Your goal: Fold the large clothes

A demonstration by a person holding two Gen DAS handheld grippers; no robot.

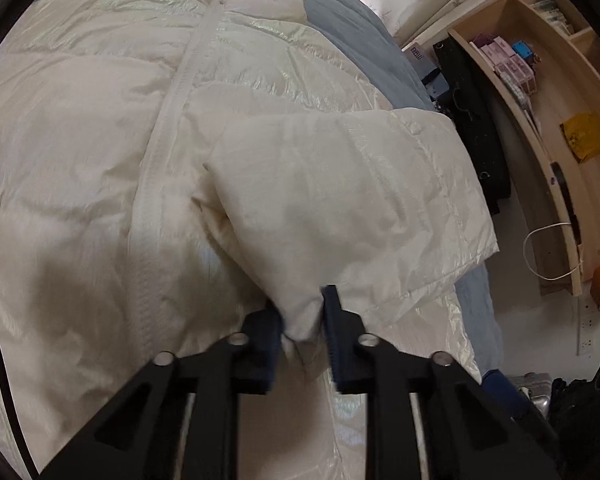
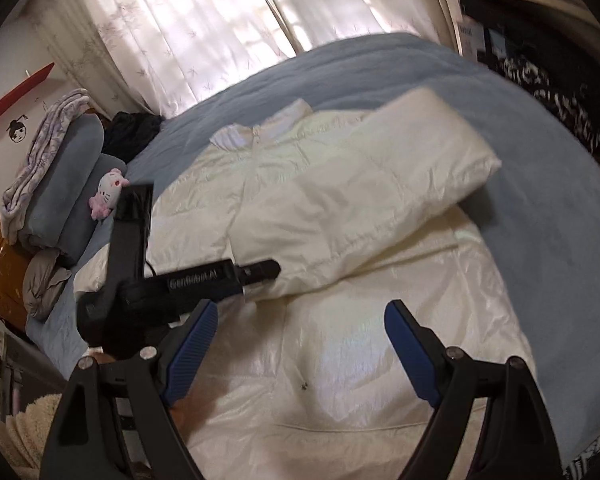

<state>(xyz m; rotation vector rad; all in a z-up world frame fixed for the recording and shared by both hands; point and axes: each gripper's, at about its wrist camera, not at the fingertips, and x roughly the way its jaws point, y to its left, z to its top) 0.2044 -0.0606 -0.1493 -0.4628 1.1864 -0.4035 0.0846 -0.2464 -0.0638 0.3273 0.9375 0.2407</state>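
The cream down jacket (image 2: 340, 320) lies front-up on the blue bedspread (image 2: 540, 160), zipper (image 1: 168, 120) running away from the left gripper (image 1: 302, 332). The left gripper pinches the cuff end of the sleeve (image 1: 340, 200); the sleeve's long axis extends ahead and rightward, across the jacket body. The right gripper (image 2: 300, 356) hovers over the hem area, fingers spread, holding nothing. Judgement: the left gripper controls the sleeve fold.

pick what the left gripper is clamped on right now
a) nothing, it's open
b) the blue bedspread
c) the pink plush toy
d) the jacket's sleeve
d: the left gripper has white fabric pinched between its pads, at the end of the sleeve lying across the white puffer jacket.
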